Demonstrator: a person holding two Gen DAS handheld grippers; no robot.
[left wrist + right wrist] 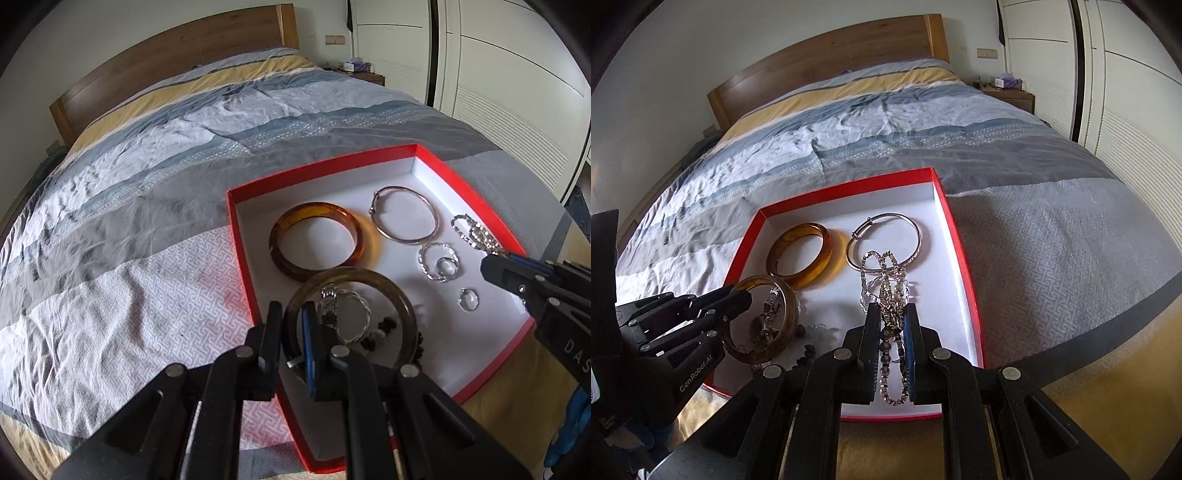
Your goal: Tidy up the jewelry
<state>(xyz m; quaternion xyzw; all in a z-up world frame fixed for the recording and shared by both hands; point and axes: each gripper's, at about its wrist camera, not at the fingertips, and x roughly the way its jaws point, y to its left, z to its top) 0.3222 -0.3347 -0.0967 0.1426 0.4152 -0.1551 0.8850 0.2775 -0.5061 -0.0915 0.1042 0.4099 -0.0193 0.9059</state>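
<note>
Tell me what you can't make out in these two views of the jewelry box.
- Left wrist view: dark beads and watch partly hidden behind the held olive bangle and left gripper.
- Left wrist view: chain bundle end covered by the right gripper.
- Right wrist view: red box near edge hidden by the right gripper's fingers.

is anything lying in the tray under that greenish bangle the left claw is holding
Yes. Below the greenish bangle in the left claw, a watch, a thin silver bangle and dark beads lie on the tray floor.
</note>
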